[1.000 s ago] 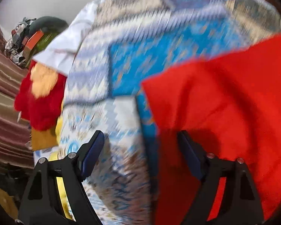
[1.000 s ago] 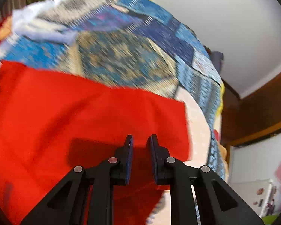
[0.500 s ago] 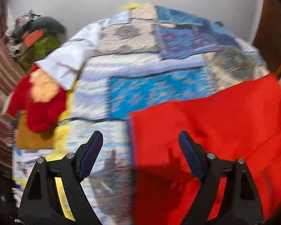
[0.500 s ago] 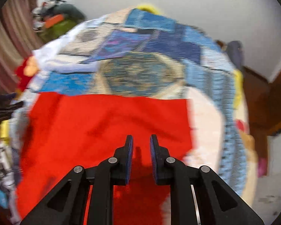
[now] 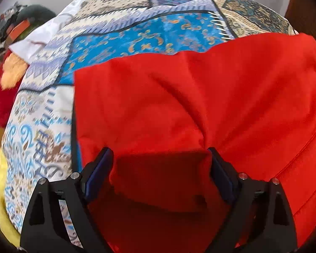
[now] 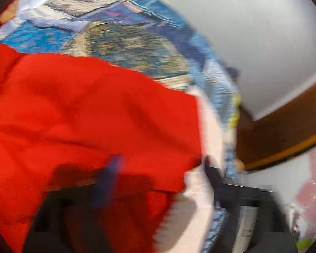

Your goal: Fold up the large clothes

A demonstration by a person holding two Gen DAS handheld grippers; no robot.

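The left claw (image 5: 160, 168) stands spread wide, its two fingers straddling a shadowed bunch of the red garment (image 5: 200, 105) without pinching it; creases in the cloth run toward the right-hand finger. The right claw (image 6: 162, 168) is blurred by motion, yet its fingers appear well apart, so it too seems released, sitting over the garment's near right corner. The red garment lies spread on the bed, over a patchwork bedspread (image 5: 137, 40) of blue and cream panels, with its left edge and far edge showing as straight lines. Far left, a white cloth (image 5: 42, 40) and a red-and-orange plush thing (image 5: 8, 78) rest at the bed's edge. The step in hand looks like taking hold of the near edge for a fold. Next, each claw would need to clench on a near corner, then carry it toward the far edge.
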